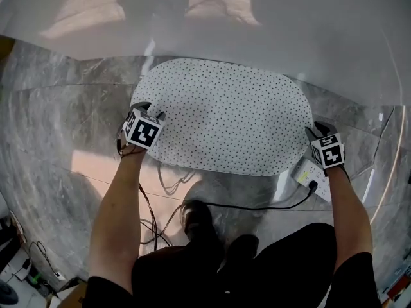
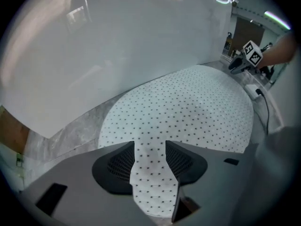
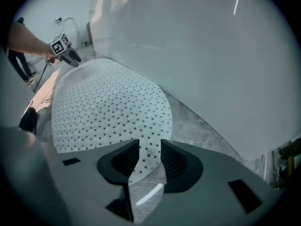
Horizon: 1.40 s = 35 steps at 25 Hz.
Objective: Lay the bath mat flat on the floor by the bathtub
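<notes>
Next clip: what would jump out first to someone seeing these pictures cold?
A white oval bath mat with small dark dots lies flat on the grey marble floor, close beside the white bathtub at the top of the head view. The left claw and right claw sit at the mat's two ends. Both are open, with the mat's edge between their jaws but not pinched.

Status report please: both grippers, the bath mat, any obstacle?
Left hand-held gripper and right hand-held gripper: open, bath mat edge between jaws. Mat flat beside bathtub. Black cable nearby, off mat.
</notes>
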Available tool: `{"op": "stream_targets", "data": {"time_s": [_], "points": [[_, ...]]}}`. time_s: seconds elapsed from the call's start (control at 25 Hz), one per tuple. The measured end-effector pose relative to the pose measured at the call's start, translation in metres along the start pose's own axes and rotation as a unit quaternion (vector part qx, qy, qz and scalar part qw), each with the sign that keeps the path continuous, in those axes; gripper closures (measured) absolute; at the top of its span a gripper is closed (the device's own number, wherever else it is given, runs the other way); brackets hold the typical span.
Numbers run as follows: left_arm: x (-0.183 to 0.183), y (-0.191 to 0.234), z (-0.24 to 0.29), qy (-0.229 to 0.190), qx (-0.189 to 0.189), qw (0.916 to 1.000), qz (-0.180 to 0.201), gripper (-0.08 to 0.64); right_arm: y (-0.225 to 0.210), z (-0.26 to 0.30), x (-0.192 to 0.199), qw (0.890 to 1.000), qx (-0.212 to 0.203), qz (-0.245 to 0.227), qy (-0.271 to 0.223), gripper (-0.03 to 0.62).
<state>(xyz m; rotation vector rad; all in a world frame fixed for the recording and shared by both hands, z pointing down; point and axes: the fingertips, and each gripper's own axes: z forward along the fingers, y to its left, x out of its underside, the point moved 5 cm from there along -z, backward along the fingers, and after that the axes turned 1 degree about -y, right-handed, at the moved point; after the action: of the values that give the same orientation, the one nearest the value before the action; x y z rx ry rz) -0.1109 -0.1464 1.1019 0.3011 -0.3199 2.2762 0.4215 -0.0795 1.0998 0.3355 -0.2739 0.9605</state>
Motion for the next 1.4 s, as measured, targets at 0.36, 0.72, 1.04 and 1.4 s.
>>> {"op": "stream_targets", "data": {"time_s": [0.36,0.72,1.04,1.4], "points": [[0.008,-0.052,0.018,0.027,0.121,0.9914,0.043,0.35,0.072,0.012,-0.022,0.989,-0.108,-0.095,0.023,0.5],[0.013,-0.056,0.022,0.059,0.126,0.9894,0.042,0.405,0.093,0.027,-0.021,0.981,-0.113,-0.135,0.079,0.525],[0.015,-0.058,0.029,0.046,0.124,0.9877,0.083,0.397,0.093,0.029,-0.019,0.983,-0.11,-0.117,0.089,0.535],[-0.024,-0.053,-0.059,-0.032,0.114,0.9928,-0.018,0.546,0.076,-0.08,-0.079,0.994,-0.09,0.032,-0.052,0.572]]}}
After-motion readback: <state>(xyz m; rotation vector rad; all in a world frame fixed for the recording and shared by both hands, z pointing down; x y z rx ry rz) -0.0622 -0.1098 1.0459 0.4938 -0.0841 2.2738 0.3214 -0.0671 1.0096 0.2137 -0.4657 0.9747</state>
